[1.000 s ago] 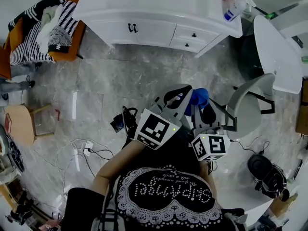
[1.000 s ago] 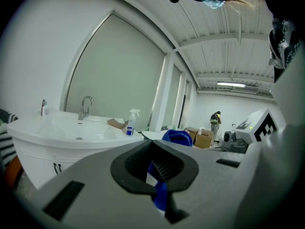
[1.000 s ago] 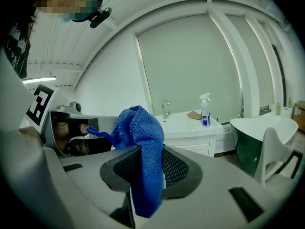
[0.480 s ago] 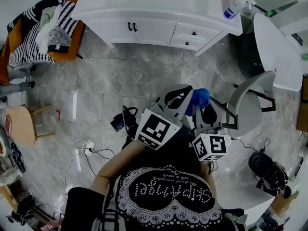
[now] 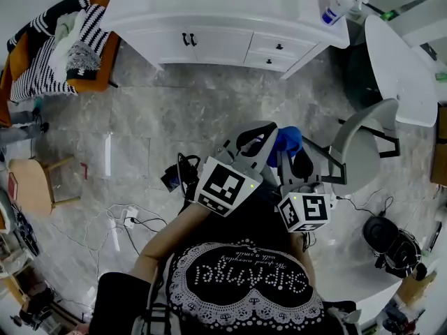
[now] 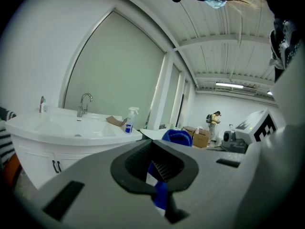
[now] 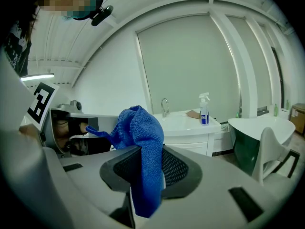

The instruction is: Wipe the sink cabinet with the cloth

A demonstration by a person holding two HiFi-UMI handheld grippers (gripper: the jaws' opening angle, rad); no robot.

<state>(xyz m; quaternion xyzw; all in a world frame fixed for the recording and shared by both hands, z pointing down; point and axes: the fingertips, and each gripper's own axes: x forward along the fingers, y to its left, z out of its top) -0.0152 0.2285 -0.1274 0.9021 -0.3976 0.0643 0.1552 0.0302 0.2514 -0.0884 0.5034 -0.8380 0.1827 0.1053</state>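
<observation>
right gripper (image 7: 143,168): your jaws are closed on the blue cloth (image 7: 140,128), which bunches above the pads and hangs below them at frame centre. left gripper (image 6: 157,171): your jaws are nipped onto a thin corner of the same cloth, seen as a blue strip running down between the pads at lower centre. in the head view both grippers sit side by side at centre frame, just above your torso, with the cloth bridging their tips. the white sink cabinet (image 5: 209,44) lies along the top edge, well apart from the cloth, its doors and drawers facing you. a spray bottle (image 5: 334,11) stands on the cabinet's right end, at upper right. a grey chair (image 5: 356,149) is just right of the grippers. a heap of striped clothes (image 5: 35,75) fills the upper left corner, beside the marble floor (image 5: 174,117).
</observation>
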